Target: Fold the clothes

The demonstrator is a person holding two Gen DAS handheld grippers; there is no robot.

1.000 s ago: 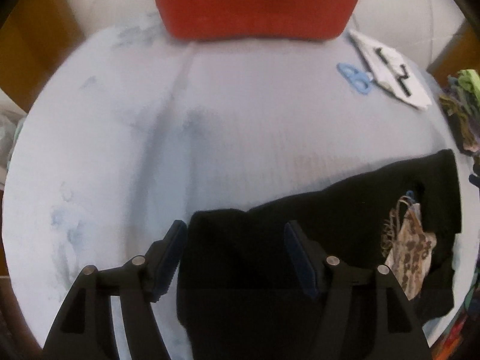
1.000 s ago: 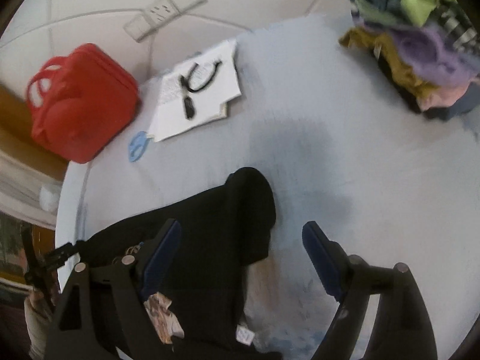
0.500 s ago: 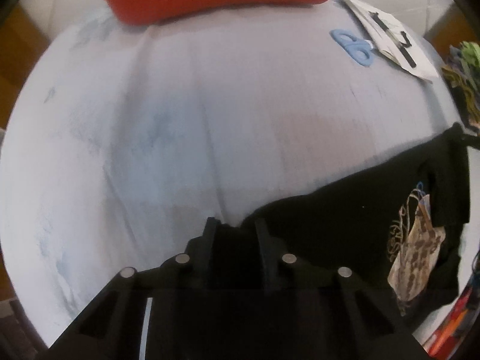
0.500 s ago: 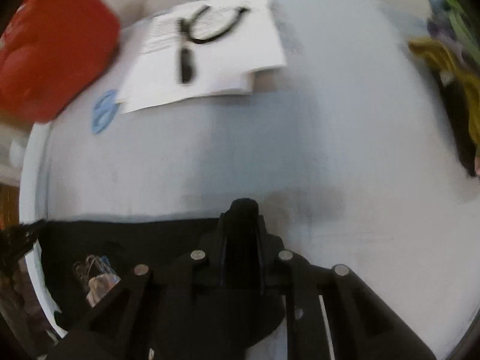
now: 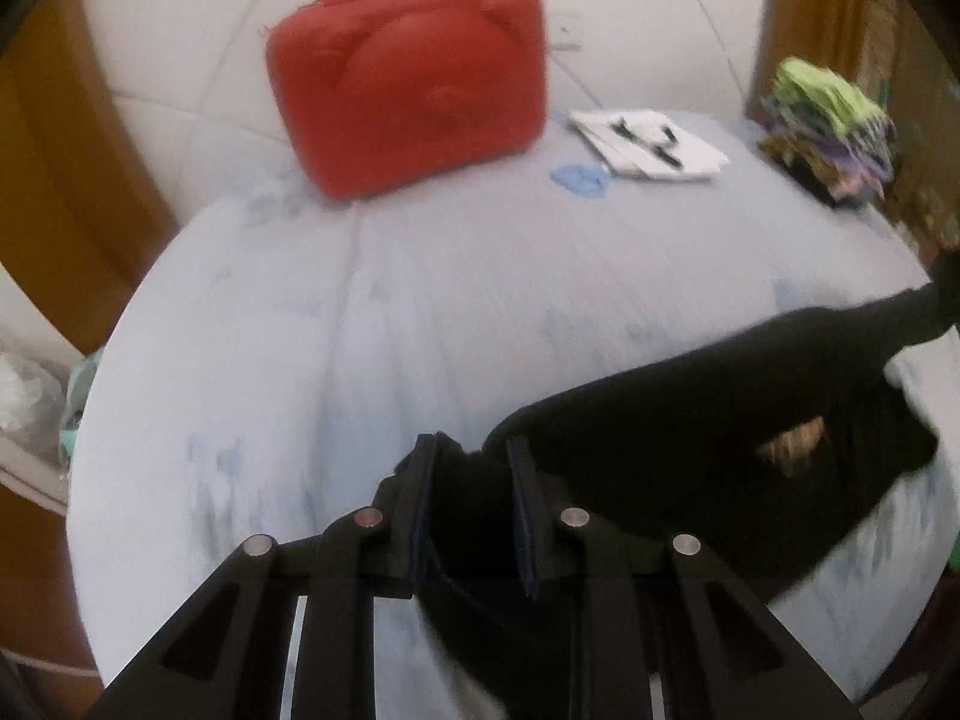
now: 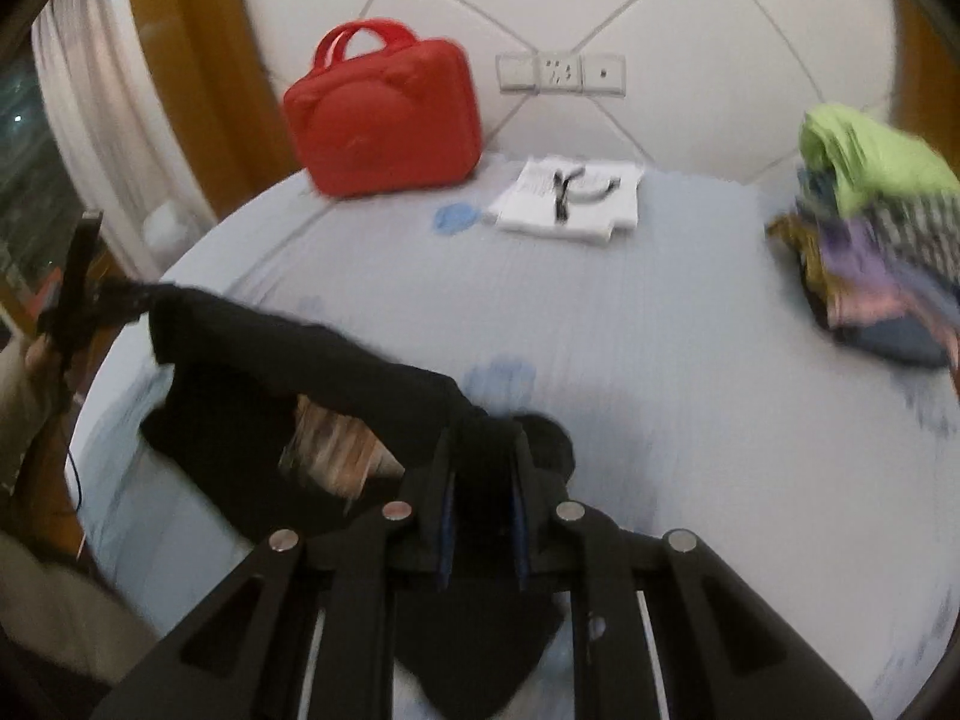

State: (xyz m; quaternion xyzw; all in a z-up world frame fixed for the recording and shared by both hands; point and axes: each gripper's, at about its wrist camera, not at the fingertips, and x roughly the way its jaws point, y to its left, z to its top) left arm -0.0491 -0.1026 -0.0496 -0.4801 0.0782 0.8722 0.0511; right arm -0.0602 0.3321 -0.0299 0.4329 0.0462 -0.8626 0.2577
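Observation:
A black garment with a leopard-print patch hangs stretched between my two grippers above the pale blue bed. My left gripper is shut on one corner of the black garment. My right gripper is shut on the opposite corner of the garment. In the left wrist view the right gripper shows at the far right edge, and in the right wrist view the left gripper shows at the far left. The printed patch sags in the middle.
A red handbag stands at the bed's far side against the padded white headboard. White papers with black glasses and a small blue object lie beside it. A pile of colourful clothes sits at the right.
Both grippers went from open over the flat garment to shut on its corners, then lifted it off the bed and tilted up, bringing the handbag and headboard into view.

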